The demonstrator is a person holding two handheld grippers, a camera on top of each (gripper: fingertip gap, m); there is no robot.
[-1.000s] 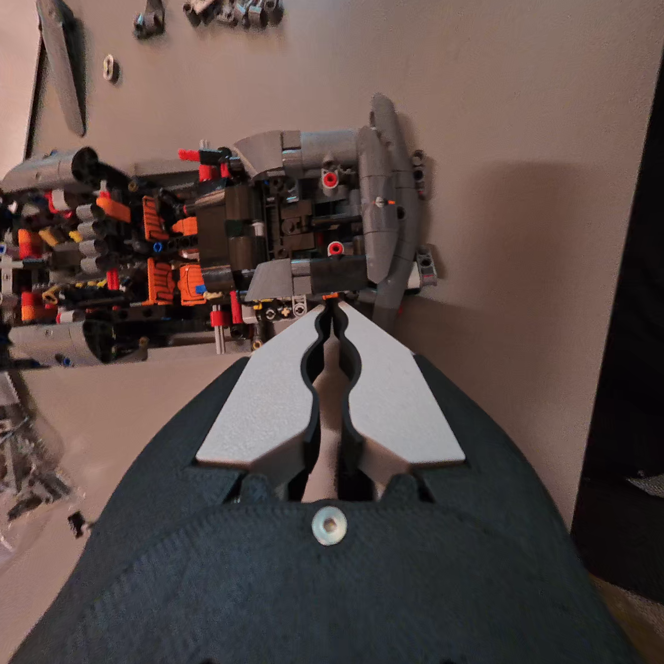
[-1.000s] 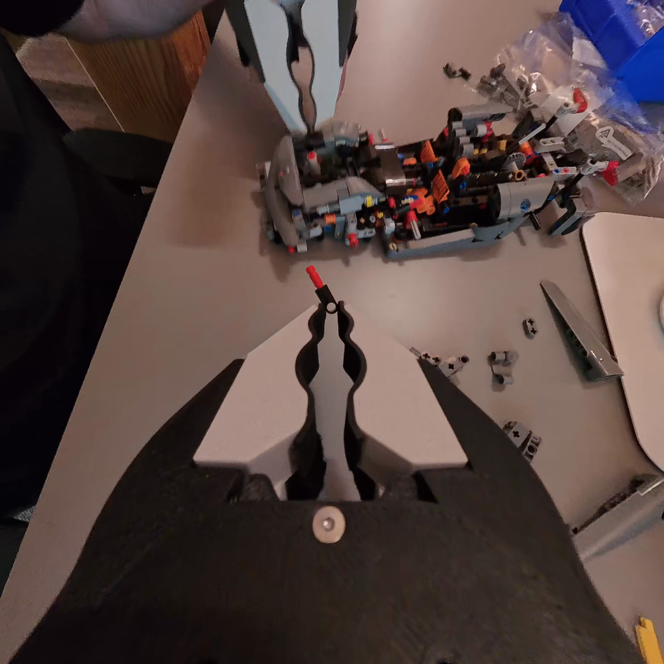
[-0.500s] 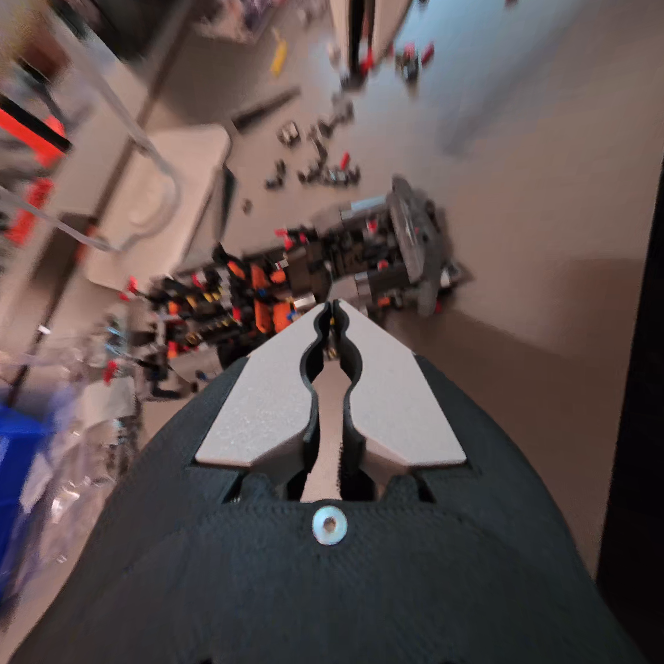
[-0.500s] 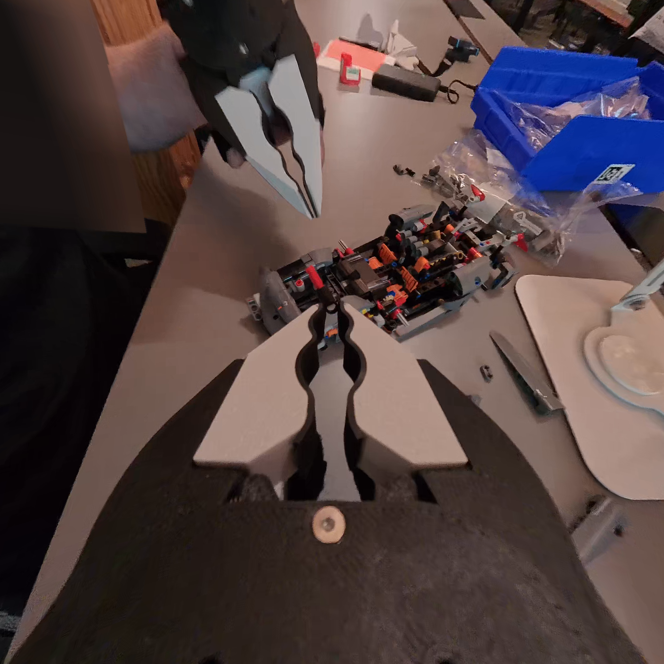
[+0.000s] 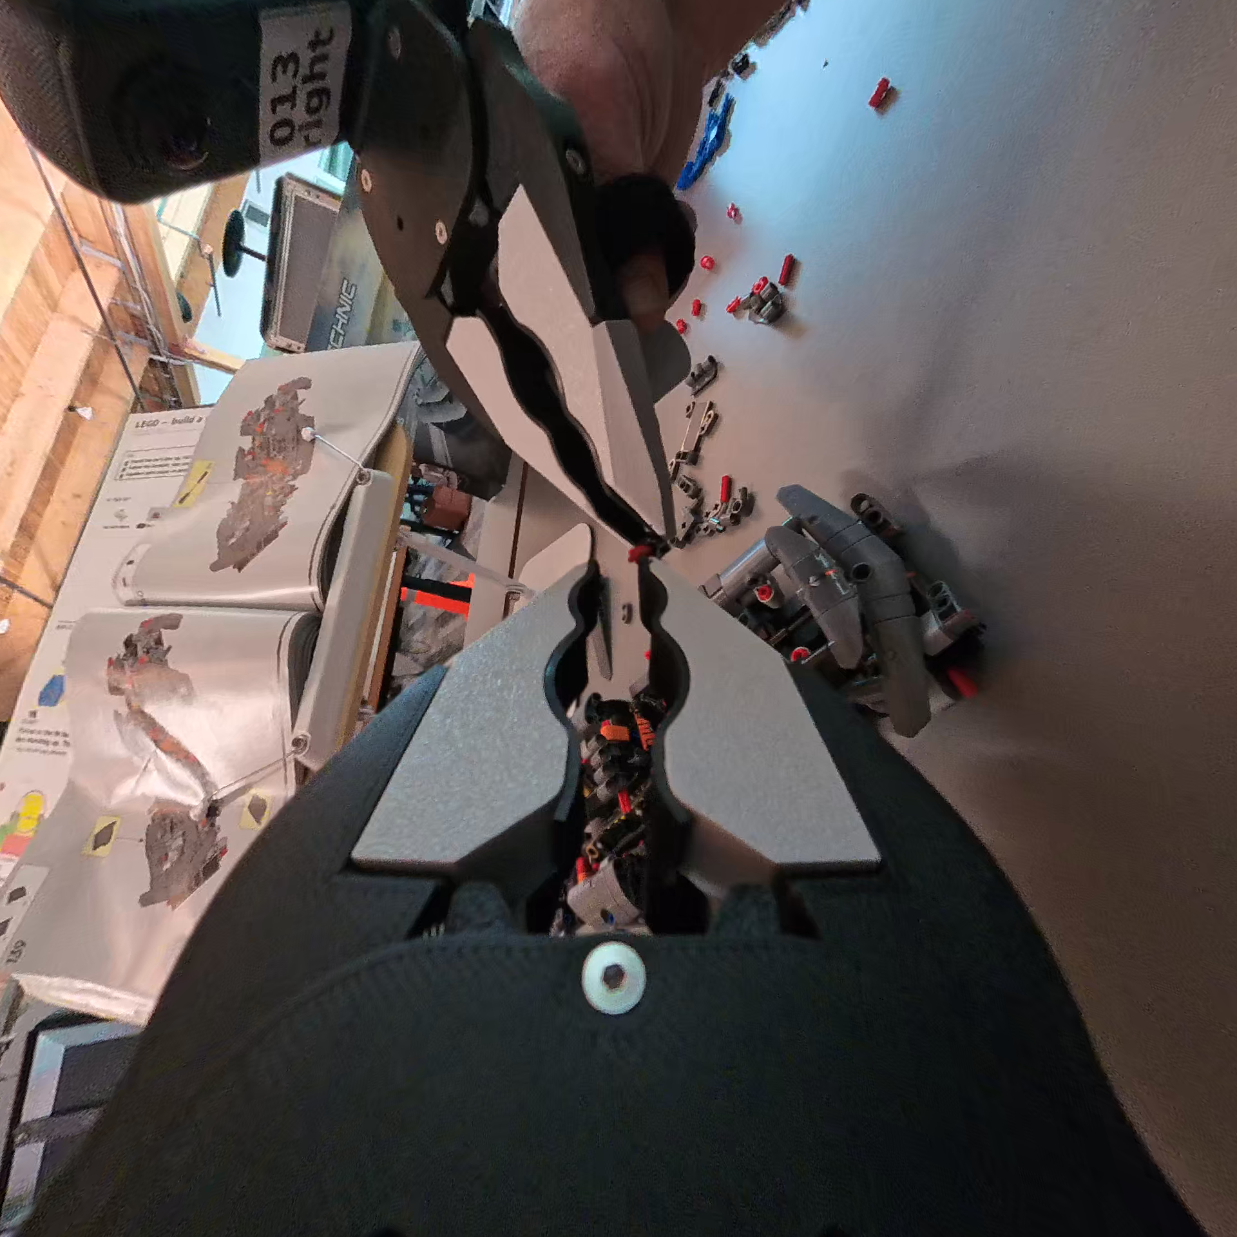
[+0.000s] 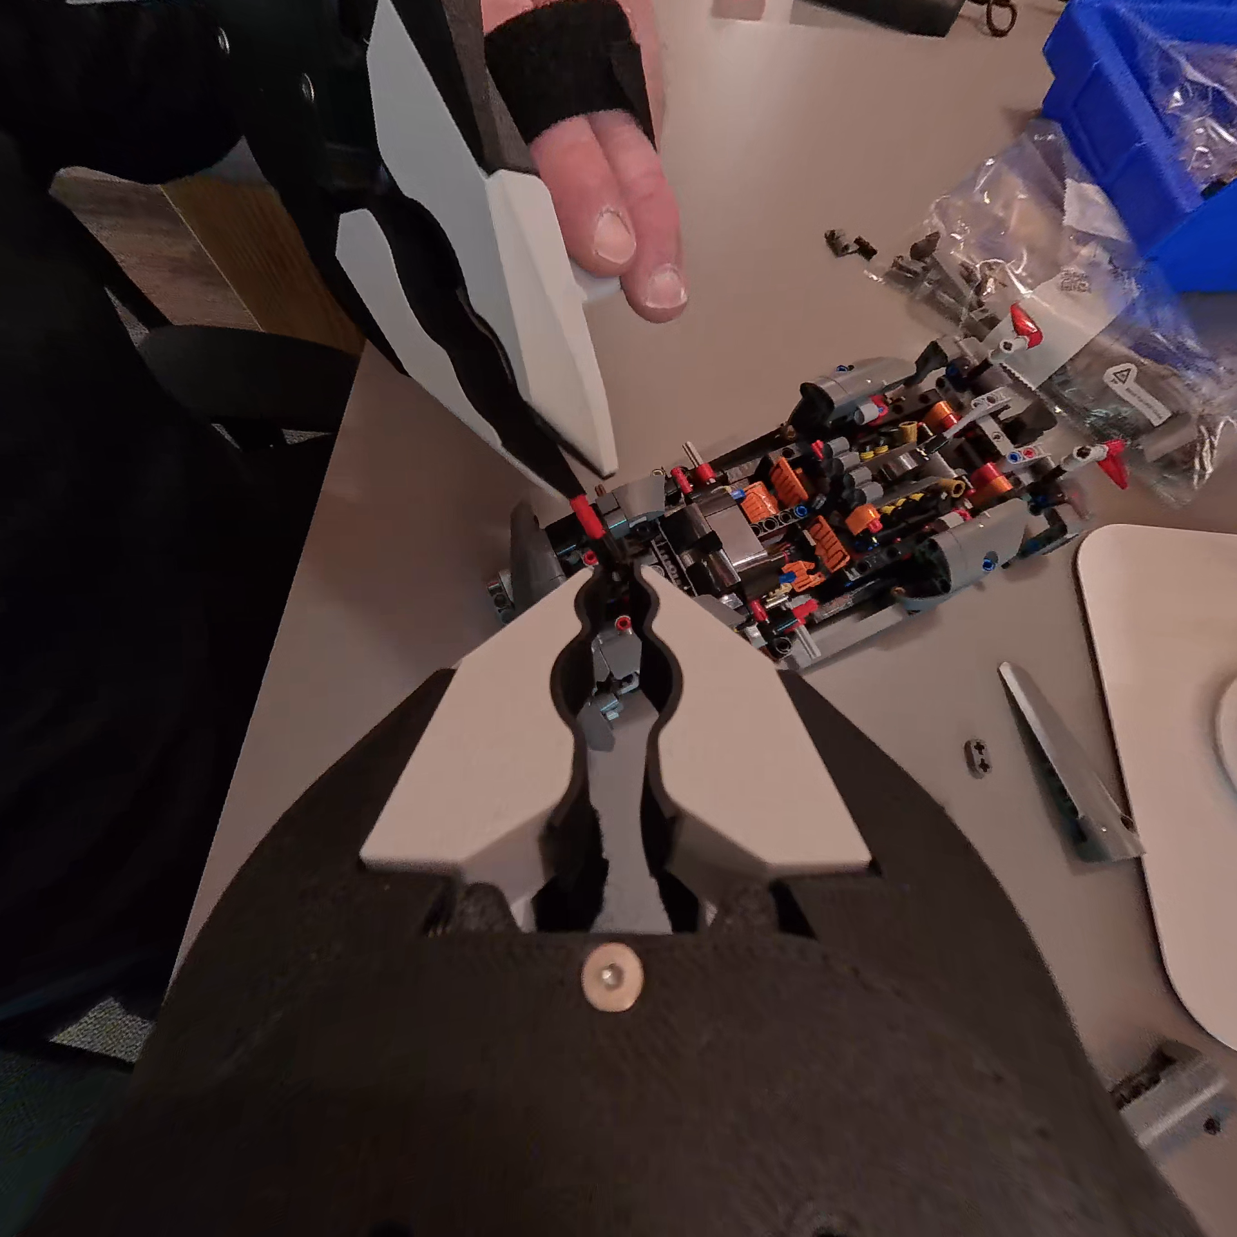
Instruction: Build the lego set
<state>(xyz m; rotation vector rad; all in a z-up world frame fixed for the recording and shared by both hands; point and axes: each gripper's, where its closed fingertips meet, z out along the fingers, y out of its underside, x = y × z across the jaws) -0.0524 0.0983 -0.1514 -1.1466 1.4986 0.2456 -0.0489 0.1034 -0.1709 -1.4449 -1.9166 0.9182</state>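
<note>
My right gripper (image 6: 621, 572) is shut on the black end of a small red and black pin (image 6: 589, 521) and holds it above the front of the grey, black and orange brick vehicle model (image 6: 837, 529) on the table. My left gripper (image 5: 619, 569) is open by a narrow gap, and nothing is between its pads. It meets the right gripper (image 5: 659, 539) tip to tip. The pin's red end (image 5: 639, 551) sits just off the left gripper's fingertips. In the right wrist view the left gripper (image 6: 592, 482) comes in from the upper left. The model also shows in the left wrist view (image 5: 843, 602).
A person's hand (image 6: 622, 201) holds the left gripper. A blue bin (image 6: 1138, 134) and a clear bag of parts (image 6: 1071, 268) lie behind the model. A grey panel (image 6: 1057, 770), a white stand base (image 6: 1171, 736), loose pieces (image 5: 756, 301) and an open instruction book (image 5: 201, 535) are nearby. The grippers are tip to tip, or close to it.
My left gripper left the model's side, rose, turned and opened a little. My right gripper carried the pin up to meet it above the model.
</note>
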